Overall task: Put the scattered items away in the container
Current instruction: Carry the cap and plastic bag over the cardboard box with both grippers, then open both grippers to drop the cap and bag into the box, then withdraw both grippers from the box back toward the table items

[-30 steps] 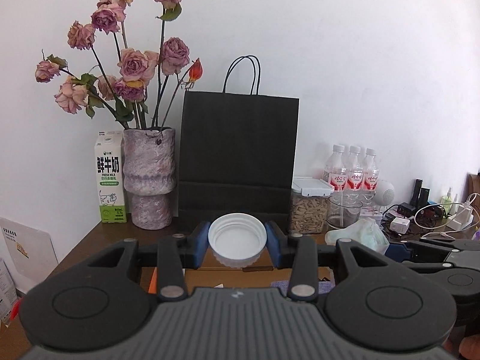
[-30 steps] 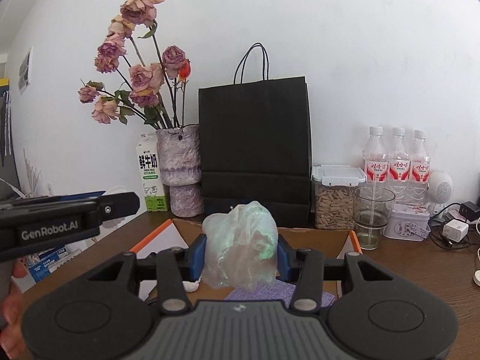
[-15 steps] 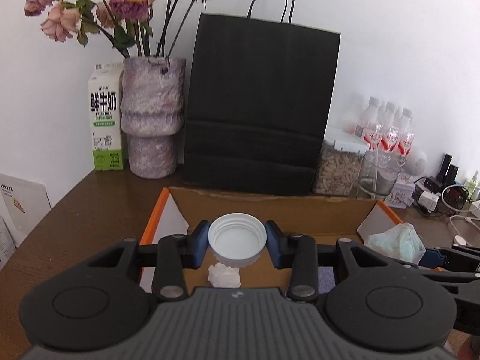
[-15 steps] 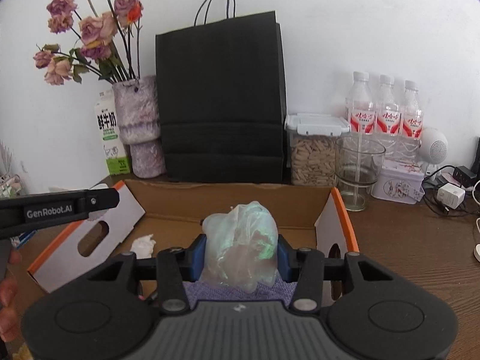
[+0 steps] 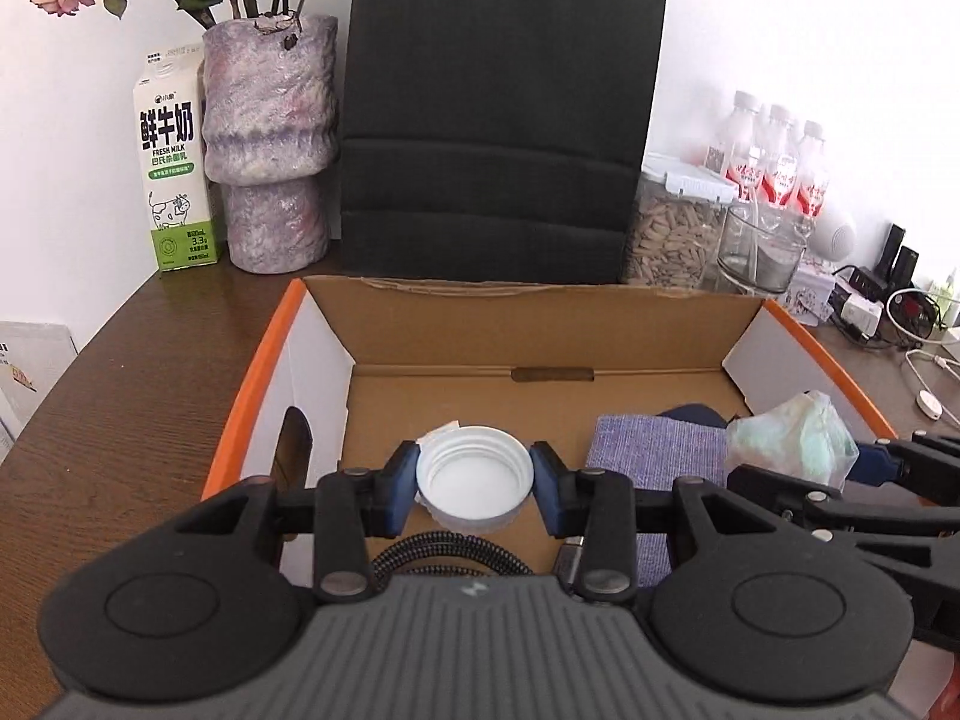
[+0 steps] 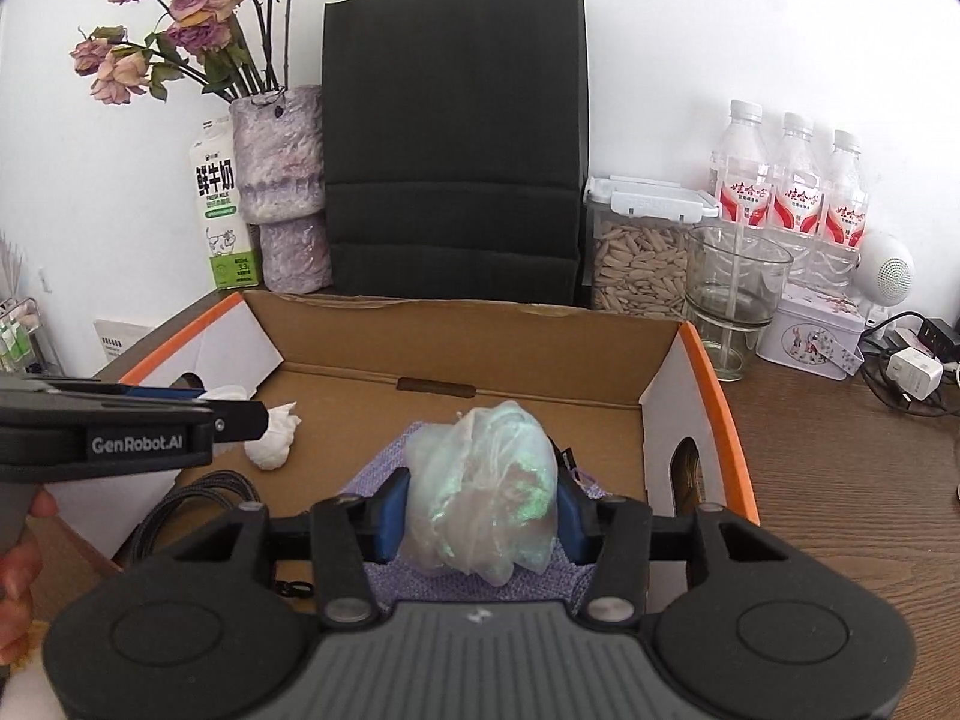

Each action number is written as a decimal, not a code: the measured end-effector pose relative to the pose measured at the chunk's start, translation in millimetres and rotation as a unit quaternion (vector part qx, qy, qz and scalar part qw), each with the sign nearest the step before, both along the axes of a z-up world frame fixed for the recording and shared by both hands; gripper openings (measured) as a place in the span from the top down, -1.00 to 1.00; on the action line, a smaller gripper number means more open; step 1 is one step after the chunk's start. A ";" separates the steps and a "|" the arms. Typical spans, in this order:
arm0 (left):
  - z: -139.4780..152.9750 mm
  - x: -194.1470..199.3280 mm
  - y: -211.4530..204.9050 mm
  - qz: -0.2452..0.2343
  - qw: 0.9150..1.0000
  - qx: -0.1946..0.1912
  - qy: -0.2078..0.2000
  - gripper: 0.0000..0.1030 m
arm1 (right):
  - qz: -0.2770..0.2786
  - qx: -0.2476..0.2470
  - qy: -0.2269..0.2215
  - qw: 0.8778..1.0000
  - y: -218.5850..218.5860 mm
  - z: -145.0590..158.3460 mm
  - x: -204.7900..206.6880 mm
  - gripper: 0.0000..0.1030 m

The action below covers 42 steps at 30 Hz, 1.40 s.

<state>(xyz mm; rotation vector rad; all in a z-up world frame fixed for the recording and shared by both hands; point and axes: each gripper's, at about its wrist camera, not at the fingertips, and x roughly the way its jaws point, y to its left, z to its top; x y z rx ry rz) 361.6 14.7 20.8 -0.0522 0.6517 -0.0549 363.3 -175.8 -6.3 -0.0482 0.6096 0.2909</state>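
Both views are bright with soft, even daylight. The white wall (image 6: 720, 30) nearly washes out toward the upper right. The black paper bag (image 5: 504, 108) reads as a flat dark mass with little detail. Shadows inside the cardboard box (image 6: 468, 342) are soft. Fisheye distortion bows the edges, with dark vignette at the corners. In the left view, the water bottles (image 5: 774, 150) look hazy.

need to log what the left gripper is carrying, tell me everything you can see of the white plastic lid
The white plastic lid is round and shallow, with screw-thread ridges ringing its inner wall and a flat inner face. It looks like smooth, rigid plastic, clean and undamaged. Its open side faces the camera. The left gripper holds it by the rim, one blue pad on each side, above the floor of the open cardboard box. Nothing else visibly touches it.
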 end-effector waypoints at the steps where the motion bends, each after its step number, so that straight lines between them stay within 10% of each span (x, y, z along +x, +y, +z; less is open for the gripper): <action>1: 0.1 -0.7 -0.9 -0.001 1.000 0.002 -0.002 0.20 | 0.000 0.001 0.001 1.000 -0.7 -0.2 0.2 -0.02; 4: 0.9 -2.1 -2.9 0.003 1.000 0.011 -0.006 0.11 | 0.003 0.000 0.005 1.000 -0.6 -0.6 0.0 -0.22; 10: 7.9 -9.0 -2.6 0.018 0.999 0.012 -0.027 -0.99 | 0.003 -0.012 0.002 1.000 2.2 1.7 -1.9 -0.70; 16: 12.0 -11.3 -9.6 0.016 0.999 0.028 -0.030 -1.00 | 0.006 -0.007 -0.002 1.000 0.7 9.6 -6.4 -0.99; 42: 60.9 -60.4 -1.3 0.032 0.991 0.017 -0.130 -1.00 | 0.009 0.003 -0.056 0.998 -14.2 48.2 -43.2 -1.00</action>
